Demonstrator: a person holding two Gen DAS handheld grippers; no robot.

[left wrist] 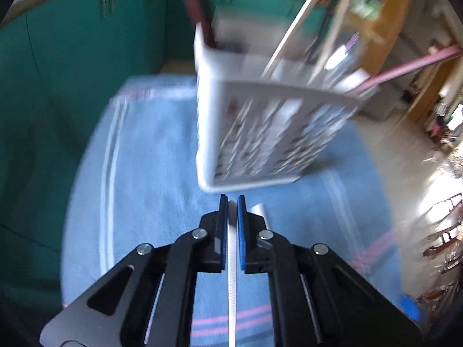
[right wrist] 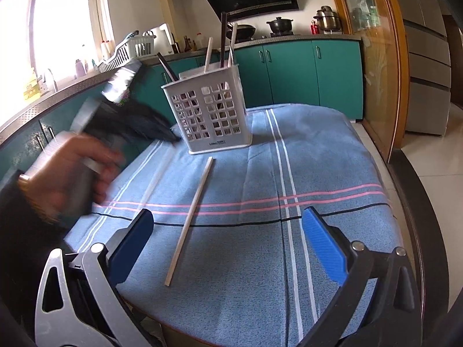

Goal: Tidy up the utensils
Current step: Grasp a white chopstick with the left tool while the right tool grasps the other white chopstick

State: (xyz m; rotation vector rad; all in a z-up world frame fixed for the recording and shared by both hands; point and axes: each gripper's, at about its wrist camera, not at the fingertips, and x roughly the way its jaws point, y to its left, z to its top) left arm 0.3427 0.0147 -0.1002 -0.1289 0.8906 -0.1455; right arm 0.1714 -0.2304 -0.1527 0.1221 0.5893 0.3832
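Note:
A white slotted utensil basket (right wrist: 211, 112) stands on a blue striped cloth (right wrist: 332, 159) and holds several chopsticks, dark and pale. It also shows, blurred, in the left wrist view (left wrist: 269, 133). My left gripper (left wrist: 232, 199) is shut on a white chopstick (left wrist: 232, 274) just in front of the basket. In the right wrist view the left gripper (right wrist: 170, 137) is blurred, with the white chopstick (right wrist: 156, 179) trailing from it. A pale wooden chopstick (right wrist: 189, 221) lies on the cloth. My right gripper (right wrist: 228, 225) is open and empty, near the table's front edge.
Teal cabinets (right wrist: 292, 72) and a counter with a dish rack (right wrist: 127, 50) run behind the table. A stove with pots (right wrist: 279, 24) stands at the back. A glass door with a wooden frame (right wrist: 379, 57) is to the right of the table.

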